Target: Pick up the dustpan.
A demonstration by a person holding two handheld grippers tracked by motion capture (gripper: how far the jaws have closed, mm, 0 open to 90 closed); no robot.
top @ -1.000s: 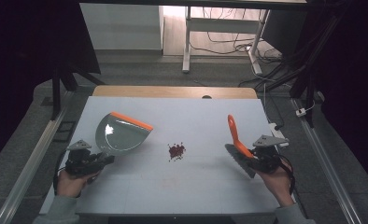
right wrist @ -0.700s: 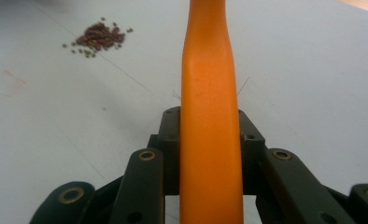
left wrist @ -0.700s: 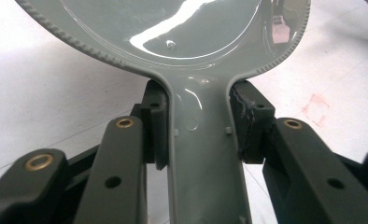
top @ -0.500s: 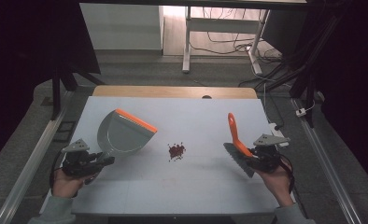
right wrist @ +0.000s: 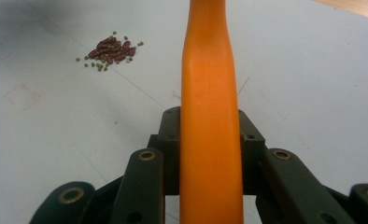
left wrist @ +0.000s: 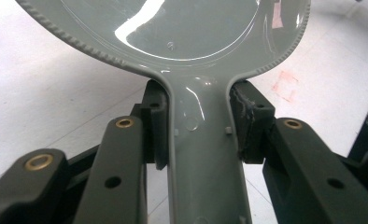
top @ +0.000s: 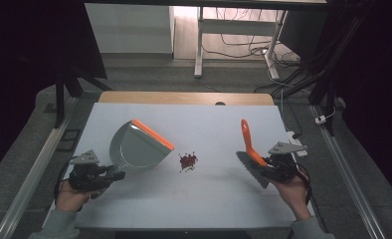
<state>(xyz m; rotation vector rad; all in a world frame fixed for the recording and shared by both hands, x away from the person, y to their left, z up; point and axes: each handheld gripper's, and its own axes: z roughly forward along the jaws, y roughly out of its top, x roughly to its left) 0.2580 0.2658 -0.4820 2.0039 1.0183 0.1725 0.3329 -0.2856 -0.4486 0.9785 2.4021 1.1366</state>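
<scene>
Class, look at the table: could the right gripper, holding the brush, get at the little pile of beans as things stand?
Probably yes. The right gripper is clamped on the brush, and only bare table lies between it and the beans. The dustpan sits on their far side.

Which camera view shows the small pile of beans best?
The right gripper view shows the beans best: there single red beans and small greenish ones can be told apart on the white table. In the high view the pile is a small dark red spot between the dustpan and the brush.
</scene>
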